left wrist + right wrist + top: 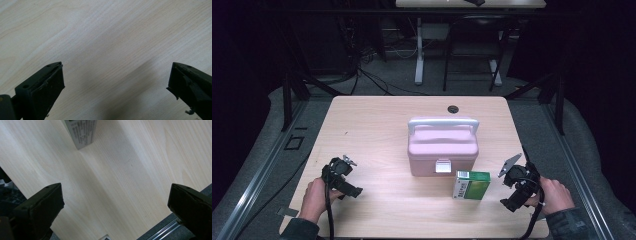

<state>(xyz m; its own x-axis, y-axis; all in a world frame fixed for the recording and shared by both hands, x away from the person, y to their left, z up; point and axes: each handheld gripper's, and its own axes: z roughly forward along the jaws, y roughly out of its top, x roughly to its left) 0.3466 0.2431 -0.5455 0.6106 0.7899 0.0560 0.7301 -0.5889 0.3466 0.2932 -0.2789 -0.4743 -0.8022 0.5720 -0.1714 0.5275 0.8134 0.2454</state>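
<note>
While both the left gripper [343, 176] and right gripper [518, 186] hover with jaws spread wide and empty, a careless sideways approach could topple the upright green-and-white cardboard box [471, 185] beside the closed pink plastic carry case [442, 146].

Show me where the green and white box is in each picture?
High view: the green and white cardboard box stands on the light wooden table, in front of the pink plastic case, near the right tool.
Left gripper view: the box is not in it; bare table lies between open jaws.
Right gripper view: the box's grey printed side sits at the top edge.
Shared landmark: the pale wood grain of the table.
</note>
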